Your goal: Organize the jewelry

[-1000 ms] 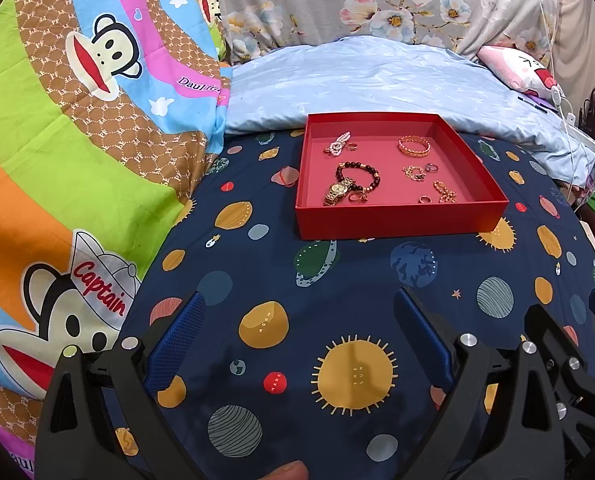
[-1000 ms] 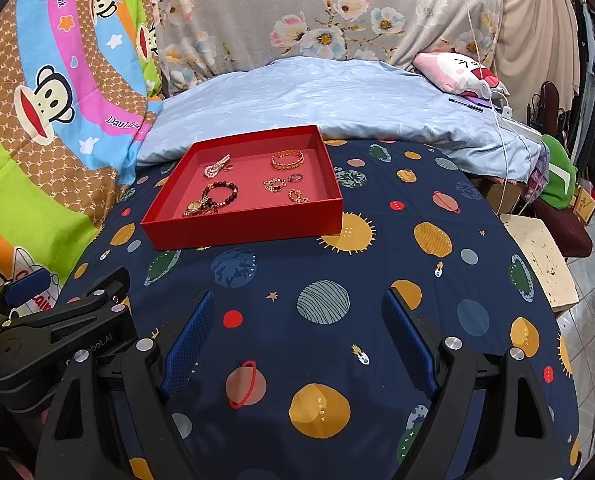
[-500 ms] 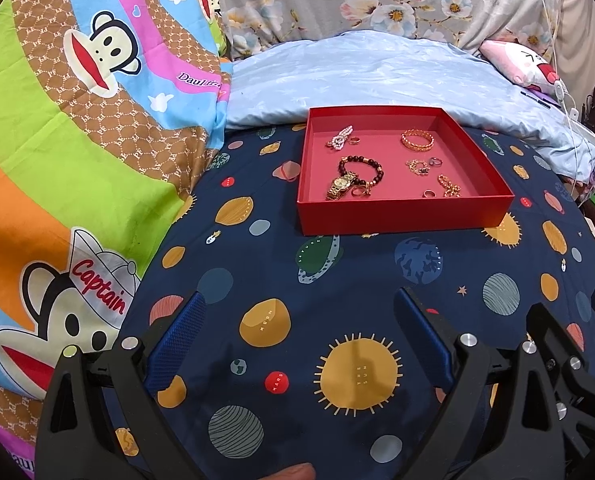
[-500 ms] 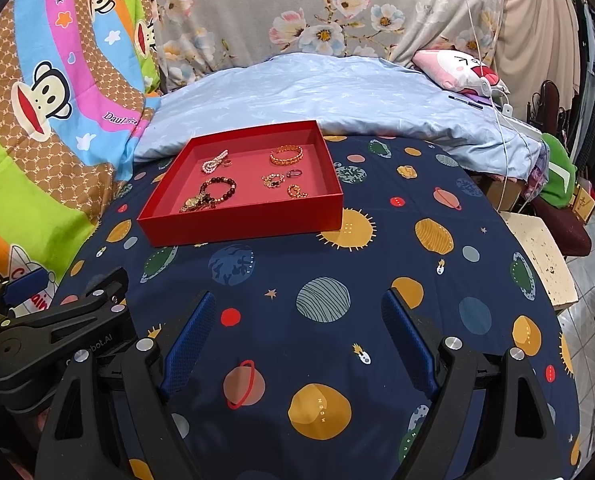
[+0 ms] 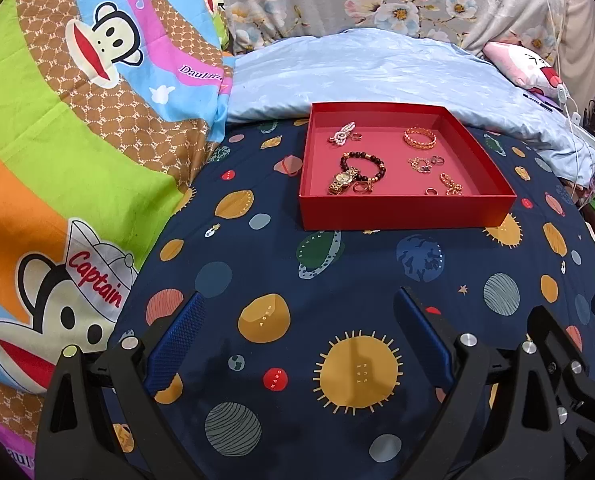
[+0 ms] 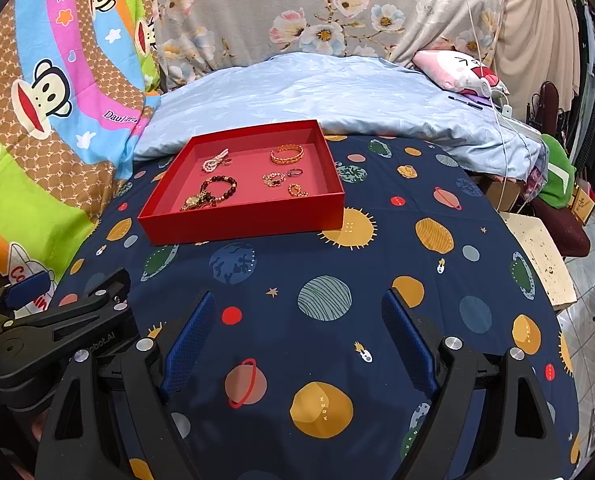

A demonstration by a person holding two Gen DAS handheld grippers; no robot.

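Ahead of both grippers, well beyond the fingertips, we see the shallow square red cardboard tray (image 5: 403, 210) resting on the navy planet-print bedsheet (image 5: 337, 280). Our left gripper (image 5: 297, 344) is spread wide and holds nothing; our right gripper (image 6: 297, 340) is equally wide and empty. All the jewelry we can see already lies inside the tray: a dark beaded bracelet (image 5: 367, 164) touching a gold wristwatch (image 5: 342, 180) toward the tray's near left, a pale pearl clip (image 5: 342, 133) beyond them, a gold chain bangle (image 5: 419, 137) at the far right, and several small gold rings and charms (image 5: 437, 176) scattered near right.

From the left gripper the tray sits forward and slightly to the right; from the right gripper it sits forward and to the left. We judge the left one marginally nearer to the bracelet-and-watch cluster, the right nearer to the rings. Whether the pieces await sorting or are laid as intended, we cannot tell.
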